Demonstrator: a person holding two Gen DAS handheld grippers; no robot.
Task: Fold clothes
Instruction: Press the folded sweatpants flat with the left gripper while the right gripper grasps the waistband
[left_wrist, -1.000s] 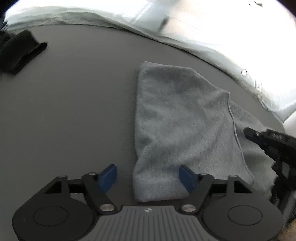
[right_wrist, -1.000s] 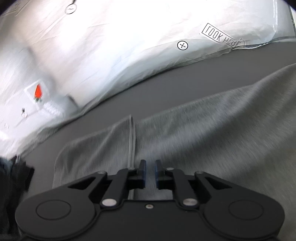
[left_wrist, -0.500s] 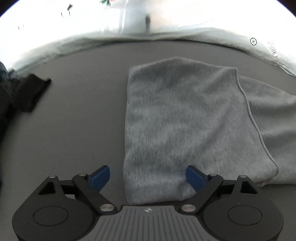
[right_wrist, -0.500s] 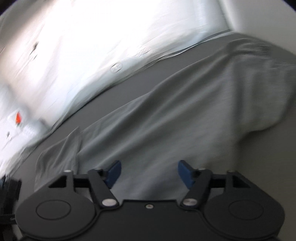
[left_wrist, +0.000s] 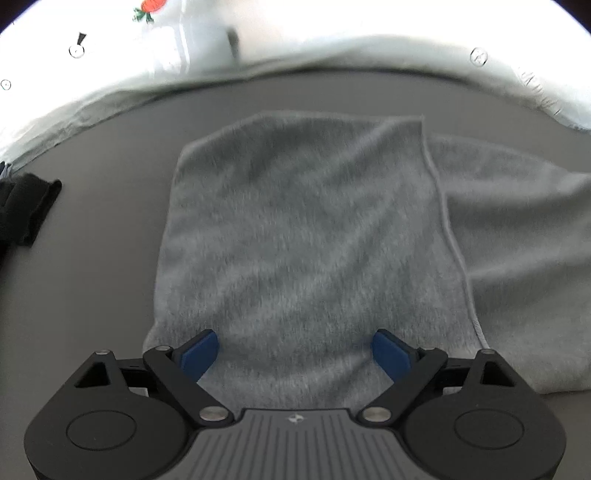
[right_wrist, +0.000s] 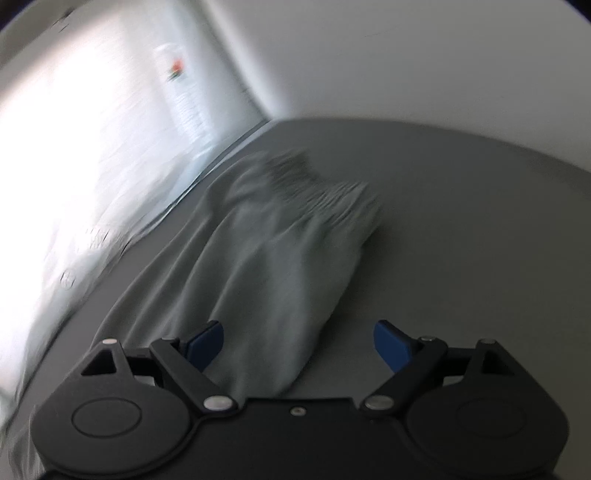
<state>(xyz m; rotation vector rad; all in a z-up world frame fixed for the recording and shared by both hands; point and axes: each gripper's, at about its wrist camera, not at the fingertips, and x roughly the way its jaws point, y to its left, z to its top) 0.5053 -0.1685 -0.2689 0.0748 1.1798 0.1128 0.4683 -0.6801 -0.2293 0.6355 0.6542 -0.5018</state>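
A grey garment (left_wrist: 303, 240) lies on the dark grey table (left_wrist: 110, 221), its left part folded over onto the rest, with a hemmed edge running down the right of the fold. My left gripper (left_wrist: 295, 354) is open and empty just above the near edge of the folded part. In the right wrist view the same garment (right_wrist: 273, 258) stretches away, bunched at its far end. My right gripper (right_wrist: 295, 343) is open and empty above the garment's near right edge.
A black cloth (left_wrist: 26, 210) lies at the table's left edge. White crinkled sheeting (left_wrist: 332, 48) with printed marks borders the far side of the table and shows as a bright blur in the right wrist view (right_wrist: 74, 166). A pale wall (right_wrist: 424, 55) stands behind.
My right gripper opened, let go of the garment and swung right toward its far end. My left gripper stayed open and moved forward over the folded part.
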